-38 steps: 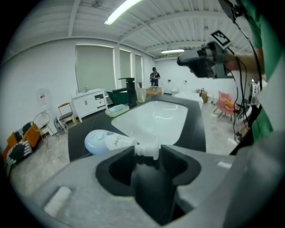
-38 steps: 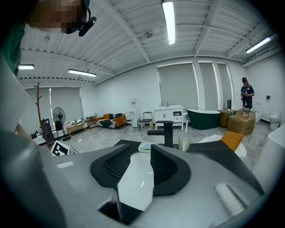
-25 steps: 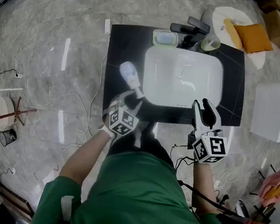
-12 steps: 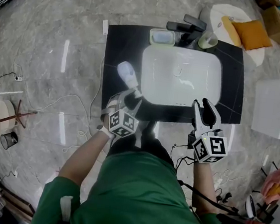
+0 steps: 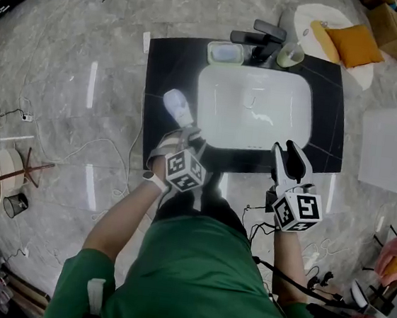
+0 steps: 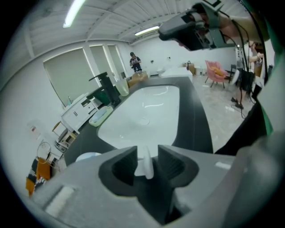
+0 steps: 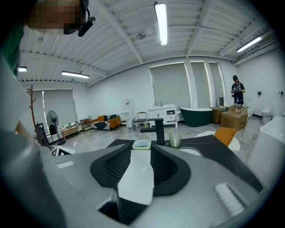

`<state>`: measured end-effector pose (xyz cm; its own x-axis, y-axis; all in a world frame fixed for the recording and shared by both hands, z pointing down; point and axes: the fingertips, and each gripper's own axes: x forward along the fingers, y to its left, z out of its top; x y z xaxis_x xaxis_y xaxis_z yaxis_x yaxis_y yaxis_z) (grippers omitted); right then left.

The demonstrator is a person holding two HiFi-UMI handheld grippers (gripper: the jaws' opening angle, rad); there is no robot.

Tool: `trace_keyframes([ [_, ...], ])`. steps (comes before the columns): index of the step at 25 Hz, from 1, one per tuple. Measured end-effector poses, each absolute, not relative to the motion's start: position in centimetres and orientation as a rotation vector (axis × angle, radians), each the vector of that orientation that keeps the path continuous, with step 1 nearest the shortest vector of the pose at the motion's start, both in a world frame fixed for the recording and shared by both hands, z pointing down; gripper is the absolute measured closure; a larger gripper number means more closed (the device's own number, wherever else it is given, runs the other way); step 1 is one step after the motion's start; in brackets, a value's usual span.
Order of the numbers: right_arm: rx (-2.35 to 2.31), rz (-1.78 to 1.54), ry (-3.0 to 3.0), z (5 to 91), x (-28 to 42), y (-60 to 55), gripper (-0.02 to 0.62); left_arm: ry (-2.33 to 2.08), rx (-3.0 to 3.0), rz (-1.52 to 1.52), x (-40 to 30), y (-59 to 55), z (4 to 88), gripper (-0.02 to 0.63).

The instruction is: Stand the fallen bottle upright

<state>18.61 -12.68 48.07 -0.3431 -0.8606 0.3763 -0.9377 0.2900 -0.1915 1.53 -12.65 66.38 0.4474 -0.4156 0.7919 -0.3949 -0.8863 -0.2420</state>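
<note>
A white pump bottle (image 5: 177, 107) lies on its side on the black counter (image 5: 168, 66), left of the white sink (image 5: 254, 108). My left gripper (image 5: 189, 139) is at the bottle's near end, and its jaws are closing. In the left gripper view the bottle's thin white top (image 6: 145, 162) stands between the pads (image 6: 123, 166) with a small gap on each side; the pale body (image 6: 87, 156) shows at the left. My right gripper (image 5: 290, 157) hovers over the counter's front edge, open with nothing in it (image 7: 136, 171).
A pale green soap dish (image 5: 225, 53), a black tap (image 5: 263, 38) and a cup (image 5: 291, 56) stand behind the sink. An orange cushion (image 5: 346, 42) and a white box (image 5: 395, 148) lie on the floor to the right. Cables run over the floor on the left.
My left gripper has rolled and edged forward, right up around the bottle's top, with its jaws narrower. The right gripper has stayed put.
</note>
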Motion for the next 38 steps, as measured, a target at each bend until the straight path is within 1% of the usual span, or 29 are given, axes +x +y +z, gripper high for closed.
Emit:
trace_keyframes([
  [2, 1.684, 0.583, -2.35, 48.2, 19.1, -12.5, 0.456, 0.721, -2.598, -1.541, 1.4, -12.8, 67.0, 0.477],
  [5, 1.703, 0.6, -2.341, 48.3, 19.6, -12.1, 0.456, 0.694, -2.529, -1.604, 1.4, -13.0, 67.2, 0.517],
  [14, 1.718, 0.619, -2.345, 48.4, 19.9, -11.8, 0.456, 0.447, -2.371, -1.831, 1.7, -12.4, 68.7, 0.518],
  [18, 1.728, 0.633, -2.345, 48.5, 20.2, -11.6, 0.456, 0.472, -2.425, -1.813, 1.7, -12.3, 68.4, 0.525],
  [20, 1.731, 0.637, -2.344, 48.7, 20.5, -11.7, 0.456, 0.517, -2.472, -1.768, 1.6, -12.3, 67.9, 0.554],
  [23, 1.738, 0.656, -2.344, 48.8, 20.7, -11.7, 0.456, 0.523, -2.436, -1.738, 1.2, -12.1, 67.7, 0.537],
  [24, 1.743, 0.666, -2.346, 48.8, 20.6, -11.7, 0.456, 0.508, -2.409, -1.749, 1.1, -12.0, 67.9, 0.513],
  [26, 1.746, 0.678, -2.351, 48.7, 20.4, -11.8, 0.456, 0.483, -2.364, -1.774, 1.0, -12.0, 68.1, 0.487],
  [29, 1.739, 0.671, -2.36, 48.4, 20.0, -11.9, 0.456, 0.473, -2.332, -1.795, 1.2, -12.4, 68.3, 0.479],
  [31, 1.738, 0.671, -2.362, 48.3, 19.9, -11.8, 0.456, 0.464, -2.347, -1.817, 1.2, -12.4, 68.5, 0.525],
  [38, 1.76, 0.687, -2.343, 48.6, 20.6, -11.6, 0.456, 0.545, -2.5, -1.767, 0.7, -12.2, 67.8, 0.552],
])
